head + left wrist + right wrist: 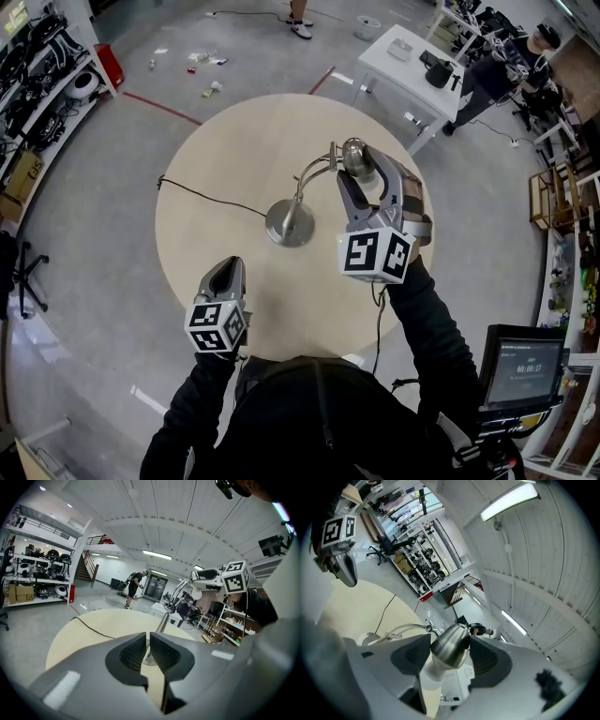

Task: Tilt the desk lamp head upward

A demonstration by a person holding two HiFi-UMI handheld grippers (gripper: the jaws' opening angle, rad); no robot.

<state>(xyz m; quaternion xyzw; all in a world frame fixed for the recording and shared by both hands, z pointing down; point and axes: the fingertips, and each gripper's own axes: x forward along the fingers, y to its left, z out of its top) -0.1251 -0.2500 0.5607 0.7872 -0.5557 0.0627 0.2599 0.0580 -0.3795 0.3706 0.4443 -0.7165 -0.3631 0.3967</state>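
A brushed-metal desk lamp stands on the round wooden table [211, 155], its round base [290, 223] near the middle. Its curved arm rises to the bell-shaped head [354, 157], with a white bulb showing at the head's mouth. My right gripper [362, 176] is shut on the lamp head [451, 644], one pad pressing on each side. The head points away from the table in the right gripper view. My left gripper [227, 272] hovers low over the table's near edge, shut and empty [148, 651], well apart from the lamp.
The lamp's black cord [202, 195] trails left across the table and over its edge. A white table [412, 70] stands at the back right and a monitor [522, 361] at my right. Shelving lines the left wall, and people stand beyond.
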